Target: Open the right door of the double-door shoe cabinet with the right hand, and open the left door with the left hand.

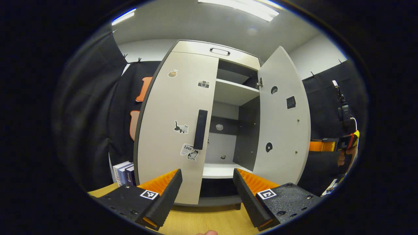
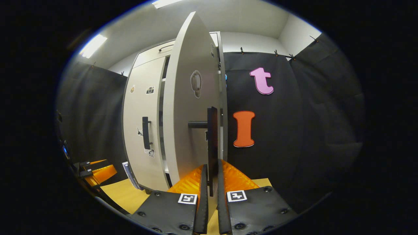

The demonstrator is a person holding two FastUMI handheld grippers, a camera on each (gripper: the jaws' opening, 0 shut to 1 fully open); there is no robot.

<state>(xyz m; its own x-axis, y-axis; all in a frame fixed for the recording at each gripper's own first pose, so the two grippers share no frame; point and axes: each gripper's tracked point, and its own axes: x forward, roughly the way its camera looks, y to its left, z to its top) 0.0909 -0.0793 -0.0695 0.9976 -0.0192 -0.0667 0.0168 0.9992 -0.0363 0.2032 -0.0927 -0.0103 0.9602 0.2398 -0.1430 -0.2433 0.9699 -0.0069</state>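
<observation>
The white shoe cabinet stands on a wooden table point(image 1: 202, 222). Its left door point(image 1: 176, 124) is closed and carries stickers and a black vertical handle point(image 1: 200, 129). My left gripper point(image 1: 207, 195) hangs open just in front of and below that handle, touching nothing. The right door point(image 1: 282, 120) is swung wide open. In the right gripper view this door point(image 2: 192, 114) appears nearly edge-on. Its black handle point(image 2: 212, 143) runs down between the fingers of my right gripper point(image 2: 210, 182), which is shut on it. The right gripper point(image 1: 318, 146) and a hand also appear past the open door's edge.
Inside the cabinet are white shelves point(image 1: 233, 91) and a dark back wall. Several books point(image 1: 123, 172) stand on the table left of the cabinet. Black cloth walls close in both sides. My left gripper point(image 2: 94, 169) appears low at the far left of the right gripper view.
</observation>
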